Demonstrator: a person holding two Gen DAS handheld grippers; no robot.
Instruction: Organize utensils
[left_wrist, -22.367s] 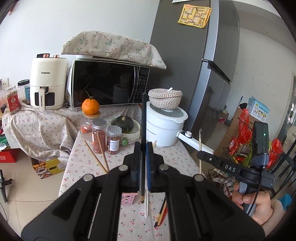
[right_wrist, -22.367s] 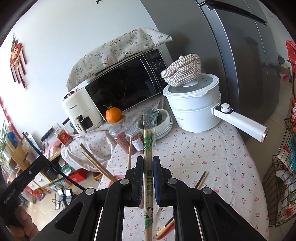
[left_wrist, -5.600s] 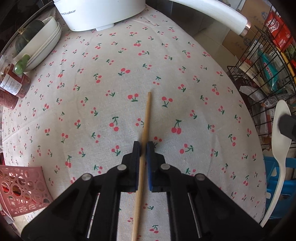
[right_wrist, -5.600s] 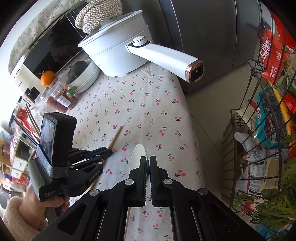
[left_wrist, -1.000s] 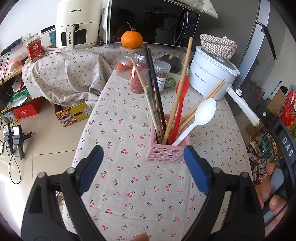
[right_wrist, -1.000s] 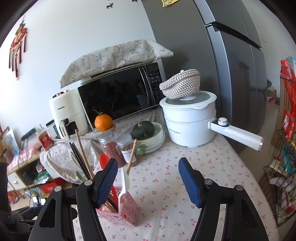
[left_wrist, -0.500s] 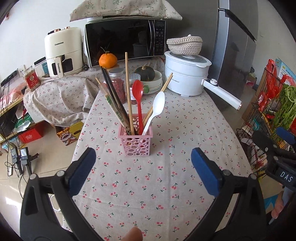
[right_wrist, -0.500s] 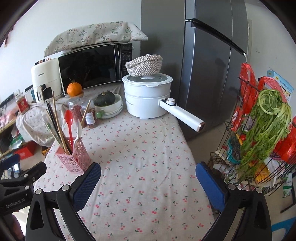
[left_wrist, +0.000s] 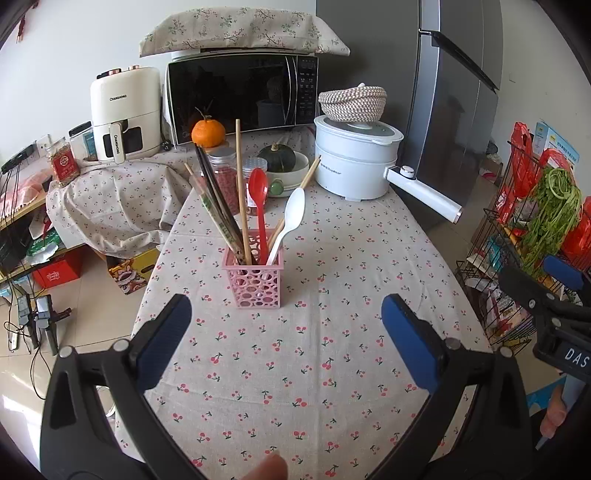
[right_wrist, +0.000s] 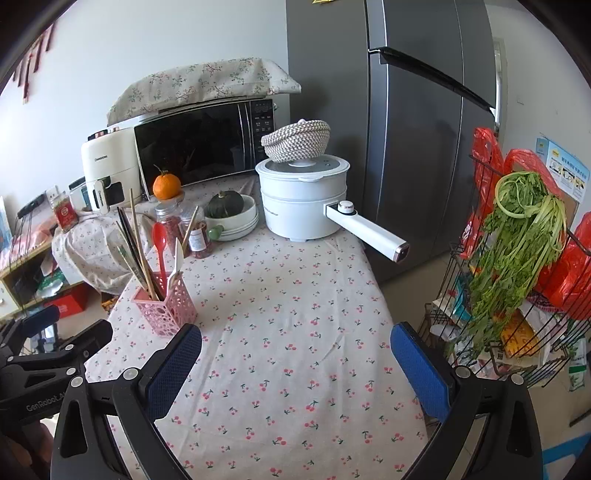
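A pink perforated holder (left_wrist: 254, 282) (right_wrist: 165, 308) stands upright on the cherry-print tablecloth (left_wrist: 295, 354). In it stick a red spoon (left_wrist: 258, 192), a white spoon (left_wrist: 293, 214), wooden chopsticks (left_wrist: 239, 177) and dark chopsticks (left_wrist: 212, 192). My left gripper (left_wrist: 286, 341) hangs wide open over the cloth, well short of the holder, with nothing between its blue pads. My right gripper (right_wrist: 295, 365) is likewise wide open and empty, the holder off to its left. Each gripper shows at the edge of the other's view.
At the back stand a white electric pot (left_wrist: 354, 162) with a long handle (right_wrist: 365, 230), a microwave (left_wrist: 240, 99), an air fryer (left_wrist: 123, 114), spice jars (left_wrist: 223, 173), an orange (left_wrist: 207, 133) and a squash in bowls (left_wrist: 277, 158). A wire rack with greens (right_wrist: 517, 251) stands right of the table edge.
Both grippers have drawn back from the holder and opened to their widest. The holder with its utensils now looks smaller and farther off in both views.
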